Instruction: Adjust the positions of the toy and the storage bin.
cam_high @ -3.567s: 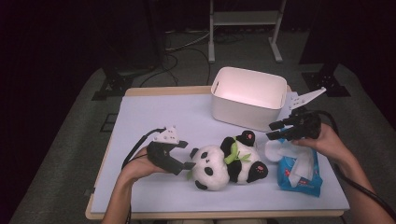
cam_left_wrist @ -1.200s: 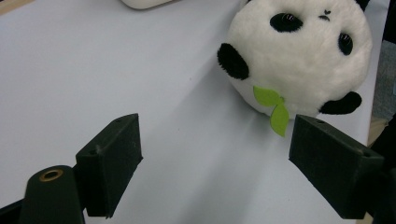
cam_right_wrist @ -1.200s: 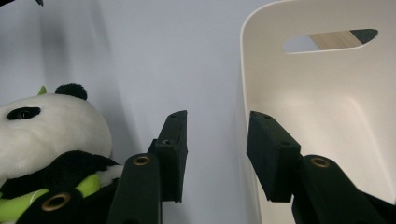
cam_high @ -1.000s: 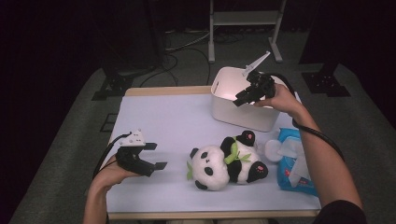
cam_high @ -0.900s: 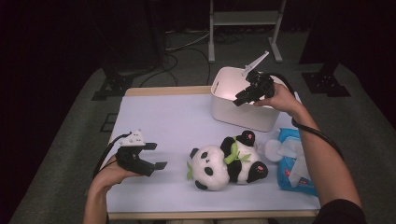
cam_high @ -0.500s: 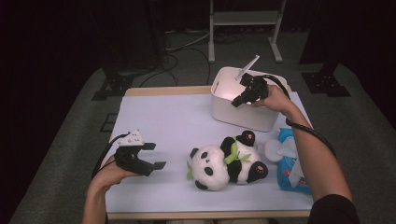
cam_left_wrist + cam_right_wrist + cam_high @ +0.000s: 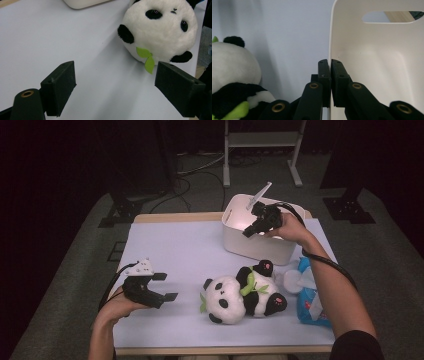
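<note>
One white bin [image 7: 257, 237] stands at the far right of the table [image 7: 175, 250], open side up, a slot handle visible in its far wall in the right gripper view. Right tool [image 7: 248, 231] sits over the bin's near rim; its jaws have just been closing and now pinch the thin wall of the bin [image 7: 372, 62] between them, one jaw outside, one inside, pads pressed flat on the rim.

Left tool [image 7: 167, 287] rests low at the near left of the table, held in the person's left hand [image 7: 120, 305]. Jaws spread wide, nothing between them but bare table surface. In the left gripper view the two black pads [image 7: 58, 87] stand far apart, pointing toward the toy.

One panda toy [image 7: 242, 295] lies on its side near the middle front of the table, white head toward the left tool, black limbs toward the right. Green leaves on it: a pair at the chin [image 7: 147, 58], more on the belly. It lies just in front of the bin, apart from it; well apart from the left tool.

One blue packet of wipes [image 7: 310, 297] lies at the near right, partly under the right forearm, with a white crumpled bit [image 7: 295, 277] beside the panda's feet.

Count: two tools, one bin, one panda, one packet.
</note>
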